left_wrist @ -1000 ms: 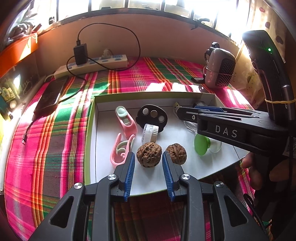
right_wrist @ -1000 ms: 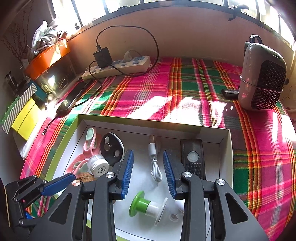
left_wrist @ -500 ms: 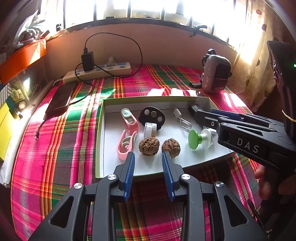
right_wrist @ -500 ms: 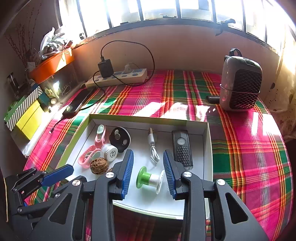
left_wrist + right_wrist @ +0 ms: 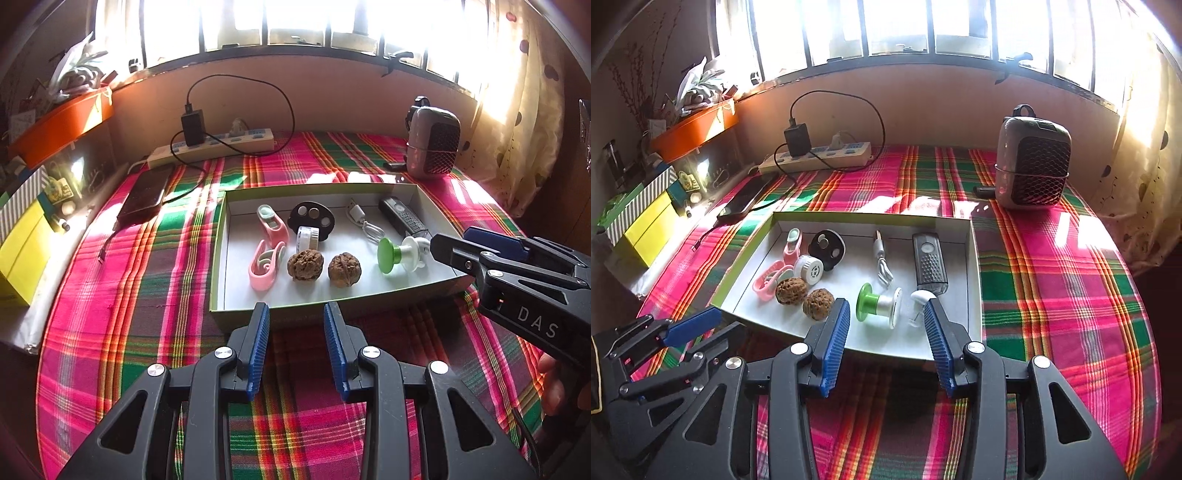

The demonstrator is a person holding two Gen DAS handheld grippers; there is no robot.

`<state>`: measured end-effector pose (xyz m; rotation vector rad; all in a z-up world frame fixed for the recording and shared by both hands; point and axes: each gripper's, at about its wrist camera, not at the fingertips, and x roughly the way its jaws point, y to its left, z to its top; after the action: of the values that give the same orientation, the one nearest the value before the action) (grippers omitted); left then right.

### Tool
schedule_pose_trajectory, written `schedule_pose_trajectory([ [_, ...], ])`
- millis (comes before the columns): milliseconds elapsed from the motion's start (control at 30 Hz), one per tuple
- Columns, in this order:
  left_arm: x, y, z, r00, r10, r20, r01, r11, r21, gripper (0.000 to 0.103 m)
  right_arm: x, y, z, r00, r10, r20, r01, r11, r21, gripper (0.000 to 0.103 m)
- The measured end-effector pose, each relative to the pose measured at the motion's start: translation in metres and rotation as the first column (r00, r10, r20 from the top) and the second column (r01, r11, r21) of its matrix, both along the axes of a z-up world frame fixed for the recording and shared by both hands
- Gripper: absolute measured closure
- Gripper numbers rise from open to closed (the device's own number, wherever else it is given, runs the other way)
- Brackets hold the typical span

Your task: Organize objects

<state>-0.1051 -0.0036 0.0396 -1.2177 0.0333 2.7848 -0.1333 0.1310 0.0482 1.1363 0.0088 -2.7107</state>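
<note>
Presently the shallow white-lined box [image 5: 436, 288] on plaid cloth holds two wrinkled walnuts [image 5: 305, 264] beside a glossy green-capped spool [image 5: 877, 305], both grippers [image 5: 296, 314] [image 5: 884, 314] unclenched and empty, the right's jaws just widened; only its view shows a clear-stemmed white knob [image 5: 921, 301].

Box [image 5: 218, 258] sits mid-surface [image 5: 129, 295]. Inside, left to right: two clips [image 5: 264, 264], disc [image 5: 312, 218] behind a small jar [image 5: 308, 238], two walnuts [image 5: 306, 264] at front, cable [image 5: 364, 223], spool [image 5: 397, 254], remote [image 5: 402, 219]. Power strip [image 5: 221, 146] behind; heater [image 5: 434, 142] back right; phone [image 5: 146, 197] left.
</note>
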Motion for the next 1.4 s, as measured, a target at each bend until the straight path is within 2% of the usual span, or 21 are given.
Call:
schedule_pose_trajectory([
  [300, 0.017, -0.003, -0.020, 0.998, 0.023, 0.060, -0.023, 1.000, 0.002, 0.074, 0.025, 0.002, -0.022, 0.998, -0.034, 0.052, 0.031, 0.998, 0.053, 0.059],
  [667, 0.027, -0.010, -0.037, 0.995, 0.054, 0.088, -0.051, 0.998, -0.035, 0.074, 0.037, 0.012, -0.046, 0.991, -0.088, 0.099, 0.079, 0.993, 0.087, 0.059],
  [900, 0.029, -0.007, -0.040, 0.995, 0.054, 0.086, -0.052, 0.998, -0.030, 0.074, 0.038, 0.022, -0.055, 0.984, -0.138, 0.115, 0.125, 0.986, 0.114, 0.059],
  [967, 0.029, -0.008, -0.040, 0.995, 0.050, 0.087, -0.049, 0.999, -0.005, 0.074, 0.039, 0.025, -0.056, 0.983, -0.142, 0.114, 0.130, 0.985, 0.111, 0.053],
  [1033, 0.028, -0.005, -0.040, 0.995, 0.055, 0.084, -0.054, 0.998, -0.021, 0.074, 0.040, 0.027, -0.056, 0.982, -0.150, 0.113, 0.137, 0.984, 0.117, 0.046],
  [1400, 0.026, -0.001, -0.041, 0.994, 0.086, 0.061, -0.084, 0.996, -0.033, 0.073, 0.042, 0.030, -0.057, 0.985, -0.137, 0.105, 0.126, 0.986, 0.104, 0.043],
])
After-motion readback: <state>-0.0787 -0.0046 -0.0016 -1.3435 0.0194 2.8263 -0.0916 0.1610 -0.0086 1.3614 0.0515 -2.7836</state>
